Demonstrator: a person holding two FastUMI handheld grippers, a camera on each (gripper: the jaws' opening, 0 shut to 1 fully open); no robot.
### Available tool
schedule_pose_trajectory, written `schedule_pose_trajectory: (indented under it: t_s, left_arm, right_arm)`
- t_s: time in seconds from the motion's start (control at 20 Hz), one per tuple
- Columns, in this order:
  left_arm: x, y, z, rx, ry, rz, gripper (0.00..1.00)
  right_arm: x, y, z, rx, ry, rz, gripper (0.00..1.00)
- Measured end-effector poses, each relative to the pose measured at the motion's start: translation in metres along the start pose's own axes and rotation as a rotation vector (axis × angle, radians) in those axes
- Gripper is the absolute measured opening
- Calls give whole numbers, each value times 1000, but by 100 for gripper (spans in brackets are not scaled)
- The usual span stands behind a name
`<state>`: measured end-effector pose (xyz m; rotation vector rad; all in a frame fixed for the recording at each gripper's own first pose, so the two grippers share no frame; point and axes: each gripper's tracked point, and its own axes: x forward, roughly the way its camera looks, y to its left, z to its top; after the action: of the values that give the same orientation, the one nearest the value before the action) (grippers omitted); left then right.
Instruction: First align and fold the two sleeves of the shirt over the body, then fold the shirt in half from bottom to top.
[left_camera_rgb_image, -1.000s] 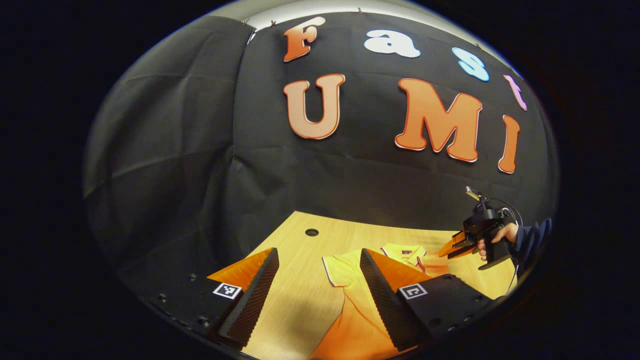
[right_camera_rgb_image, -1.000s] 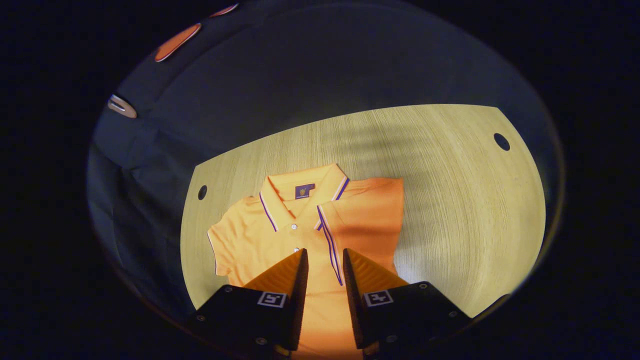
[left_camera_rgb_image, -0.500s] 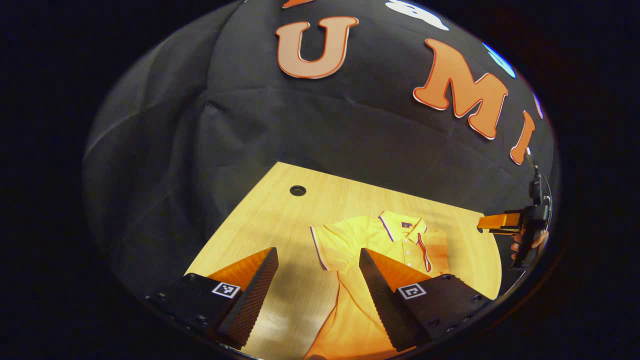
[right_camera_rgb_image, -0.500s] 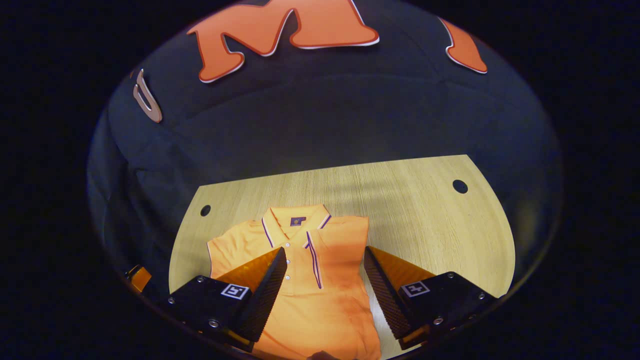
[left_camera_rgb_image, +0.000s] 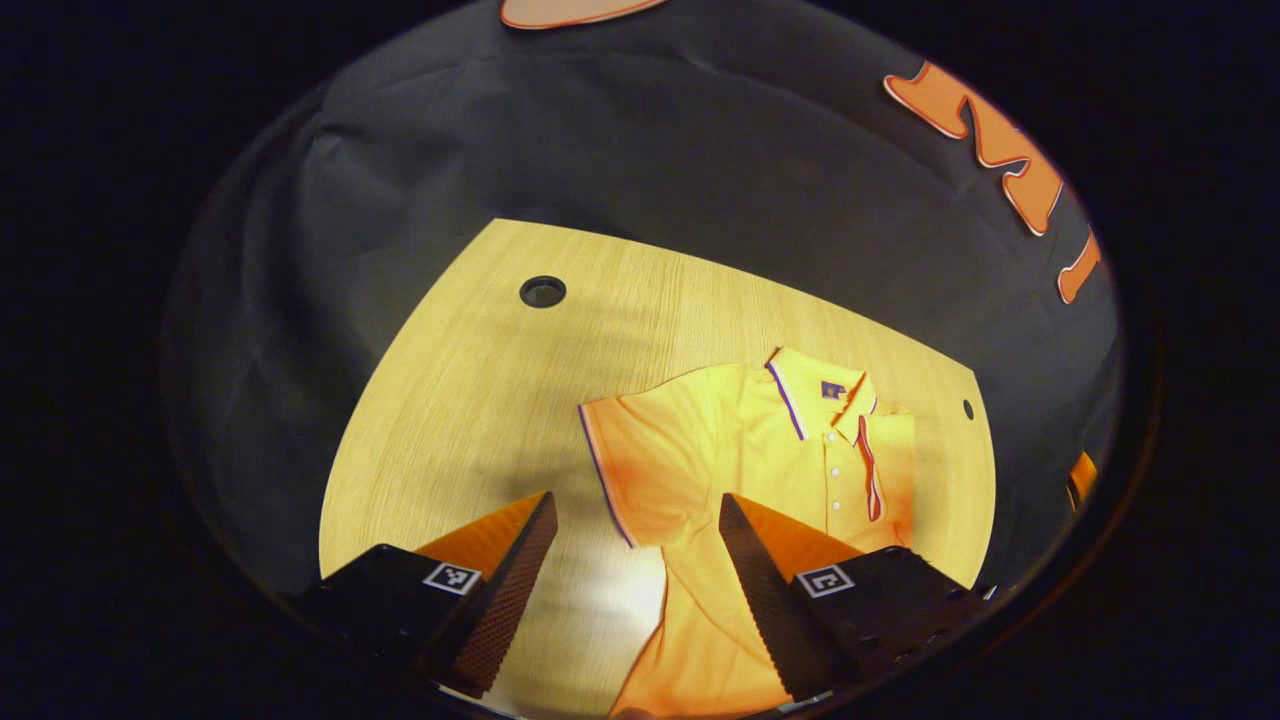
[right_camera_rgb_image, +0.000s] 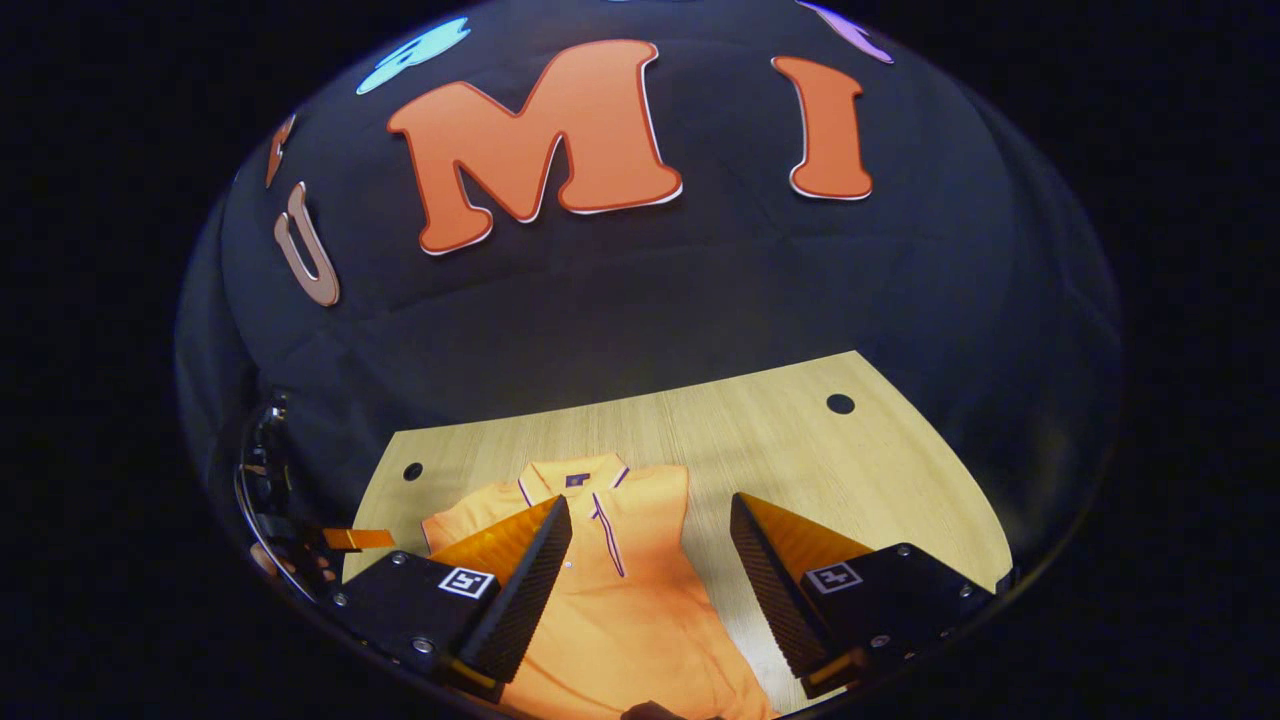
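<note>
1 shirt (left_camera_rgb_image: 740, 450), short-sleeved polo, lying flat and collar-up on the bench (left_camera_rgb_image: 480, 400). Its right sleeve already lies folded over the body; its left sleeve (left_camera_rgb_image: 625, 470) is spread outward. Judged light, soft, limp and easily wrinkled; best pinched at the sleeve hem. Left gripper (left_camera_rgb_image: 635, 570) hovers above that sleeve, jaws apart, empty. Right gripper (right_camera_rgb_image: 650, 580) likewise jaws apart, empty.

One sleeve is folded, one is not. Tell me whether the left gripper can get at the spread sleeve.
Probably yes. The left gripper is open, and the unfolded sleeve of the orange polo shirt lies flat on the wooden table just ahead of its fingertips, nothing between.
</note>
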<state>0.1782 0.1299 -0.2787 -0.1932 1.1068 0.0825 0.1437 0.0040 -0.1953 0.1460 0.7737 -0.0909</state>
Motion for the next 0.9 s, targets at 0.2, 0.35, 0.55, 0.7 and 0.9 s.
schedule_pose_trajectory:
  t_s: [0.2, 0.35, 0.55, 0.7, 0.9]
  left_arm:
    - [53, 1, -11, 21, 146, 29, 99]
    - [82, 3, -21, 30, 225, 67, 100]
    - [106, 10, -28, 32, 291, 114, 98]
    - [112, 18, -27, 52, 316, 174, 96]
    - [117, 6, -16, 102, 272, 141, 34]
  right_arm:
    - [-36, -22, 1, 25, -58, -52, 97]
    - [-55, -36, 2, 38, -94, -80, 97]
    - [-86, -45, 5, 9, -139, -117, 97]
    - [-104, -54, 2, -8, -153, -136, 97]
    - [-107, -64, -12, 25, -132, -144, 97]
